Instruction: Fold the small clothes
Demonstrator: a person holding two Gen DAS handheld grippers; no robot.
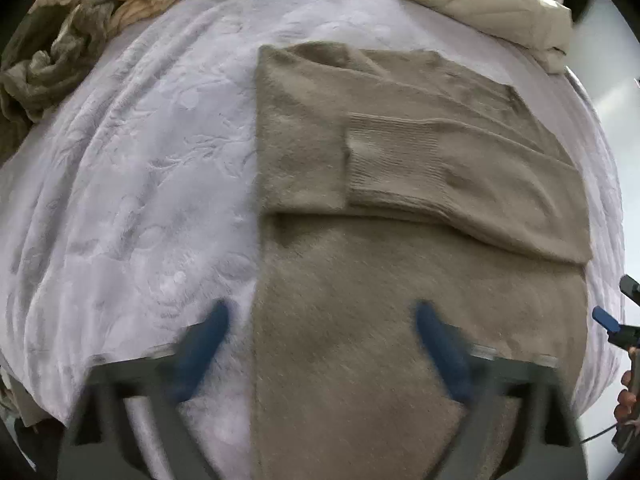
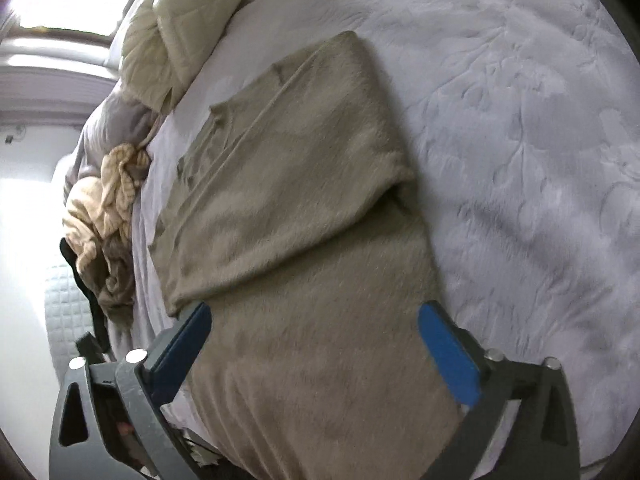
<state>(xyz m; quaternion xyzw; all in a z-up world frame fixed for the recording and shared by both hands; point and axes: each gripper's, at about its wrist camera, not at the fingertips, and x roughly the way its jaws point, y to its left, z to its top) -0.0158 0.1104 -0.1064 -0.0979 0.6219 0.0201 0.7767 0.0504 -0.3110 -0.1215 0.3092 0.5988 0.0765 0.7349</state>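
A fuzzy taupe sweater [image 1: 400, 280] lies flat on a pale lavender bedspread [image 1: 132, 184], folded into a long strip with a ribbed-cuff sleeve [image 1: 400, 164] laid across its upper half. My left gripper [image 1: 322, 316] hovers open over the sweater's near left edge, one blue finger over the bedspread, the other over the knit. In the right wrist view the same sweater [image 2: 304, 240] runs away from me, and my right gripper [image 2: 316, 320] stands open astride its near end, holding nothing. The right gripper's blue tip [image 1: 606, 320] shows at the far right edge of the left wrist view.
A crumpled cream and olive garment pile [image 1: 80, 24] sits at the bed's far left corner. A beige quilted comforter [image 1: 492, 4] is bunched at the far right. A hand [image 1: 626, 396] shows at the right edge. The bedspread [image 2: 540, 160] spreads wide beside the sweater.
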